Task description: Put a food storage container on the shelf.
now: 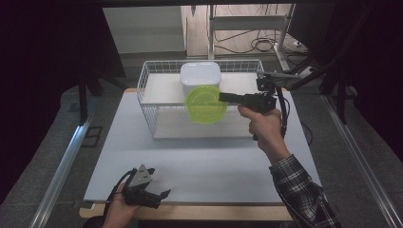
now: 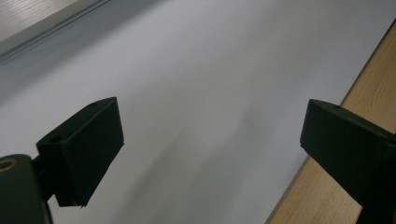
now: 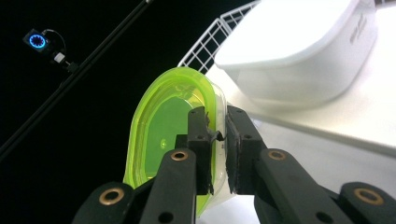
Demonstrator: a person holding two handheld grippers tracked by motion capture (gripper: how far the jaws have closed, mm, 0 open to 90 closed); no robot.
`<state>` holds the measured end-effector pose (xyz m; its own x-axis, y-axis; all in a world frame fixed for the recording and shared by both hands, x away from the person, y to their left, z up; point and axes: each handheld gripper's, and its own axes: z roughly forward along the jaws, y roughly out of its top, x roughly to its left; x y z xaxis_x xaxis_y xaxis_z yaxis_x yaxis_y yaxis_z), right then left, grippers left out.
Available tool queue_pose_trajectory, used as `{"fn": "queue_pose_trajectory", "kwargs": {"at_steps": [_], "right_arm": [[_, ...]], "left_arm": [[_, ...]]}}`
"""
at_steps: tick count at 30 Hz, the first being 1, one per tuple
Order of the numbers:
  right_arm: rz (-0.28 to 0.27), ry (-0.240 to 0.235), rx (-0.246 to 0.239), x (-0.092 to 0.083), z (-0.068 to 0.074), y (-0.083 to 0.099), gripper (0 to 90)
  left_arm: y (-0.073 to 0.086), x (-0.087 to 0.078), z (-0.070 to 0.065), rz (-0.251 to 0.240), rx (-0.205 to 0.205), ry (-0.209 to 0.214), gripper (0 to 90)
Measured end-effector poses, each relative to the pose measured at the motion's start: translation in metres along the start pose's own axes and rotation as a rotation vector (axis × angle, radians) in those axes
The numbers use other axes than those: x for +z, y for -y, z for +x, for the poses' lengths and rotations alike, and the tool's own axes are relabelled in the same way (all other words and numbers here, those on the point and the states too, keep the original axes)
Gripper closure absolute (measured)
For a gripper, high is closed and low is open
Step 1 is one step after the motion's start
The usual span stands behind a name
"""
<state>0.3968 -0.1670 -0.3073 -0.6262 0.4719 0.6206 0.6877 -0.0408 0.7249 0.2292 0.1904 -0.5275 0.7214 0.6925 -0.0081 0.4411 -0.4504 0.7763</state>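
On a pale grey mat (image 1: 199, 161) over a wooden tabletop (image 1: 199, 212): white wire basket (image 1: 147, 102) at 12 o'clock, holding a white lidded tub (image 1: 200, 76). Right gripper (image 1: 222, 97), 1 o'clock, jaws clamped on the rim of a lime-green container (image 1: 205, 105), held on edge in front of the tub. Left gripper (image 1: 164, 194), 7 o'clock, jaws spread wide, holding nothing. Surround: dark room, grey floor (image 1: 52, 137), metal frame (image 1: 247, 21), cables (image 1: 261, 45)

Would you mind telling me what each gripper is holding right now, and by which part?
The right gripper is shut on the rim of the green-lidded container, held on edge. The left gripper is open and holds nothing.
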Motion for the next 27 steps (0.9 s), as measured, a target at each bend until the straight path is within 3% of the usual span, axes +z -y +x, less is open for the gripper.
{"fn": "queue_pose_trajectory", "kwargs": {"at_steps": [17, 27], "right_arm": [[-0.086, 0.033, -0.019, 0.009, 0.016, -0.046, 81.5], [-0.133, 0.095, -0.013, 0.024, 0.013, -0.069, 81.5]], "left_arm": [[0.0, -0.001, 0.0, -0.004, -0.006, 0.002, 6.0], [0.0, -0.002, 0.001, -0.014, -0.016, 0.006, 5.9]]}}
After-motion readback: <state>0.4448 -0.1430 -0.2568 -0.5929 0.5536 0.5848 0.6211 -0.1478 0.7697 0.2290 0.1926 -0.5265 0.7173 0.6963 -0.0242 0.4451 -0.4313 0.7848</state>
